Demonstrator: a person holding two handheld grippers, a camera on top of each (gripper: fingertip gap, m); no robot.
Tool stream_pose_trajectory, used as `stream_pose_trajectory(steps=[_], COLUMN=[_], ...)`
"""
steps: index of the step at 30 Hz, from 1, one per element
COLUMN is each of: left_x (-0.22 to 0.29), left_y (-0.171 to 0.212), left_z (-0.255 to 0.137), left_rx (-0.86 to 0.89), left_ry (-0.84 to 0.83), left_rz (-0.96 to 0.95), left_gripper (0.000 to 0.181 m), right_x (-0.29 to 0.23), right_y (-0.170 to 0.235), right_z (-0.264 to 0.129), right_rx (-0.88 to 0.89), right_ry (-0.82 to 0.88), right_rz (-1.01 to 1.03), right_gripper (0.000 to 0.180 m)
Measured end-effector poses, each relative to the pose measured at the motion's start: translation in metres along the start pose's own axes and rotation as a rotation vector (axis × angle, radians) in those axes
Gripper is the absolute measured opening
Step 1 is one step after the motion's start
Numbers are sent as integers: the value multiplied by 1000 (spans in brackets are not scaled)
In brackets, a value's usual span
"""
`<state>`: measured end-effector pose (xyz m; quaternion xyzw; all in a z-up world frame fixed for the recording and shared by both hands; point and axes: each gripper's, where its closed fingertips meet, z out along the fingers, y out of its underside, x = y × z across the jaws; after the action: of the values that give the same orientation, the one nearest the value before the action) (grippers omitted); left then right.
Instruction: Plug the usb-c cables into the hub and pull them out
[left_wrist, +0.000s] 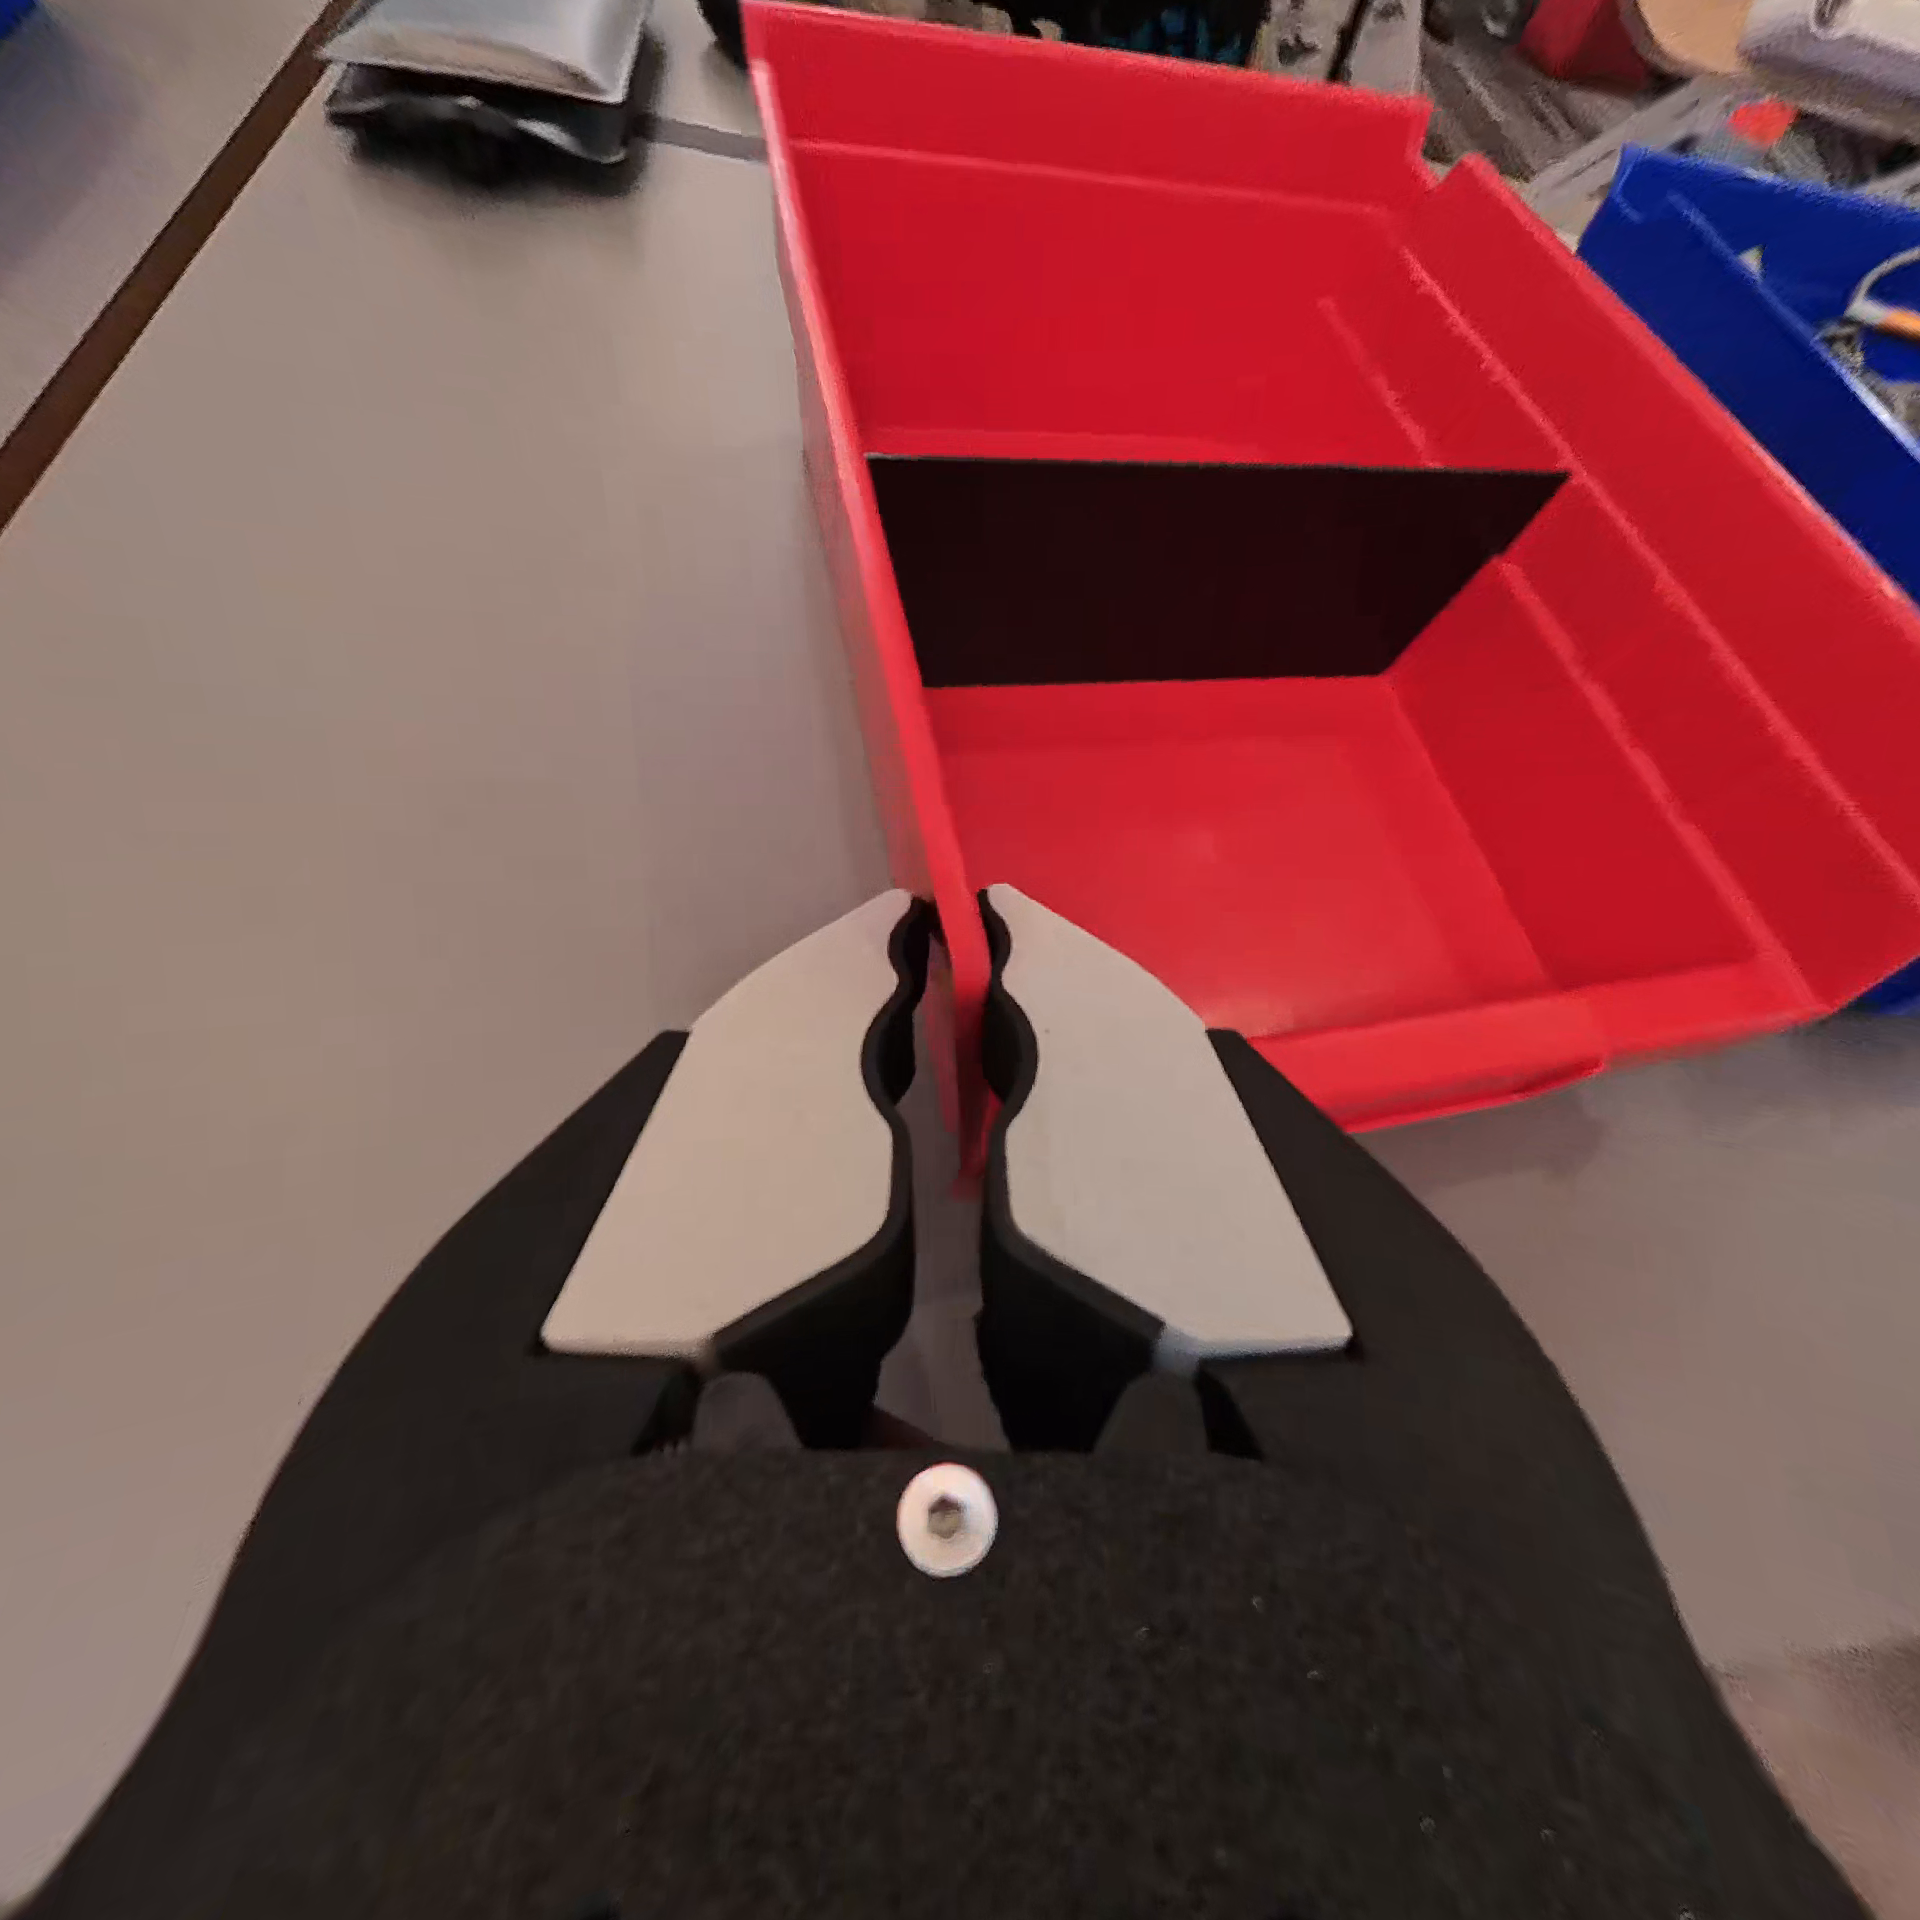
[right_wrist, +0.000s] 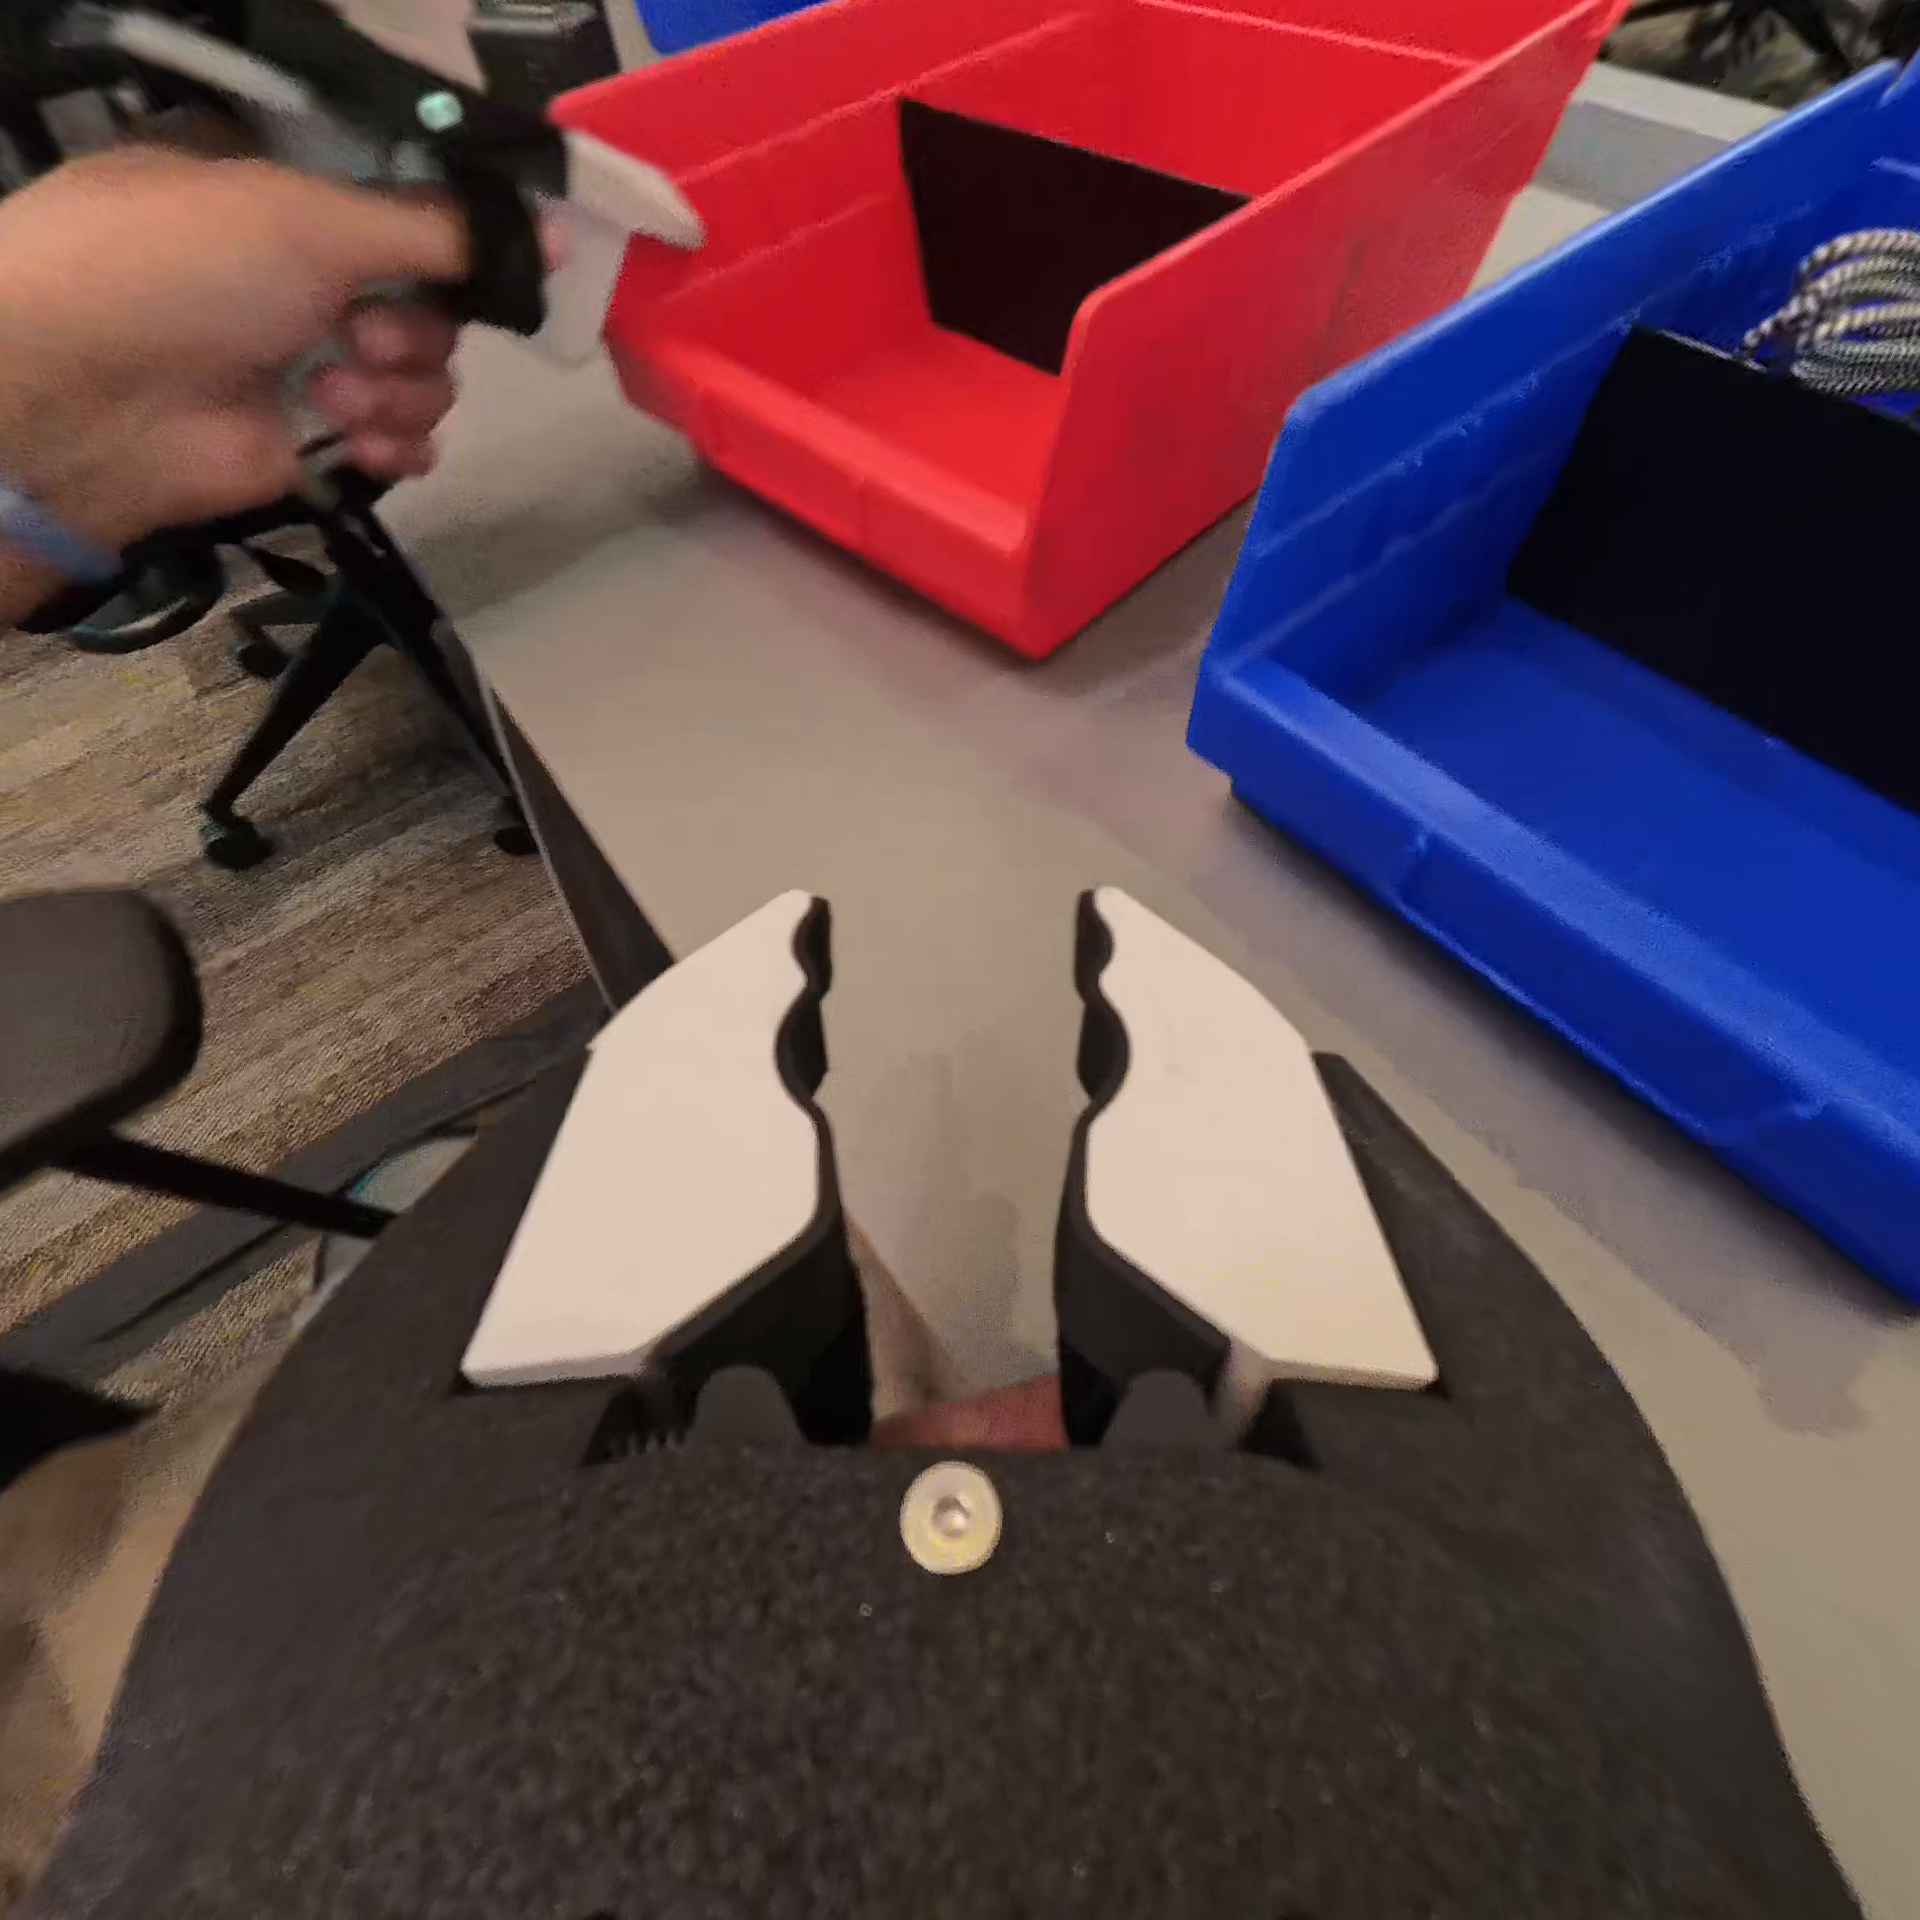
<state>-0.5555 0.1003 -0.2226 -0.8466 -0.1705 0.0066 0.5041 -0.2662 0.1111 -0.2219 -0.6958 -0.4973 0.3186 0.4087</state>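
Observation:
My left gripper (left_wrist: 951, 906) is shut on the near left wall of an empty red bin (left_wrist: 1299, 852). A black divider (left_wrist: 1174, 571) splits the bin in two. In the right wrist view this gripper (right_wrist: 623, 208) shows blurred, held by a hand (right_wrist: 187, 343) at the corner of the red bin (right_wrist: 935, 520). My right gripper (right_wrist: 951, 914) is open and empty, over the grey table (right_wrist: 831, 727) in front of both bins. A braided cable (right_wrist: 1849, 312) lies in the back of a blue bin (right_wrist: 1558, 831). No hub is in view.
The blue bin (left_wrist: 1766, 312) stands right of the red one and has its own black divider (right_wrist: 1714, 540). A dark flat pouch (left_wrist: 488, 94) lies at the table's far left. The table's left edge (right_wrist: 582, 862) drops to carpet with chair legs (right_wrist: 312, 675). The tips of one gripper are about 30 cm away from the tips of the other.

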Motion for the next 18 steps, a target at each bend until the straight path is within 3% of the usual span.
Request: stream_pose_trajectory(steps=[5, 7, 9, 13, 18], left_x=[12, 22, 34, 65, 108], left_y=[34, 45, 54, 67, 34], left_z=[-53, -69, -82, -115, -144], left_rx=[-2, 21, 27, 57, 224], left_ry=[-108, -101, -123, -205, -236], left_rz=[-62, -101, -97, -10, 47], left_gripper=[4, 4, 4, 5, 4], right_x=[-18, -26, -22, -5, 11], right_y=[-43, -40, -25, -32, -83], right_z=[33, 45, 51, 33, -19], right_rx=[81, 41, -47, 26, 175], right_ry=[53, 49, 114, 254, 348], right_rz=[76, 116, 137, 12, -45], right_gripper=[54, 45, 21, 7, 4])
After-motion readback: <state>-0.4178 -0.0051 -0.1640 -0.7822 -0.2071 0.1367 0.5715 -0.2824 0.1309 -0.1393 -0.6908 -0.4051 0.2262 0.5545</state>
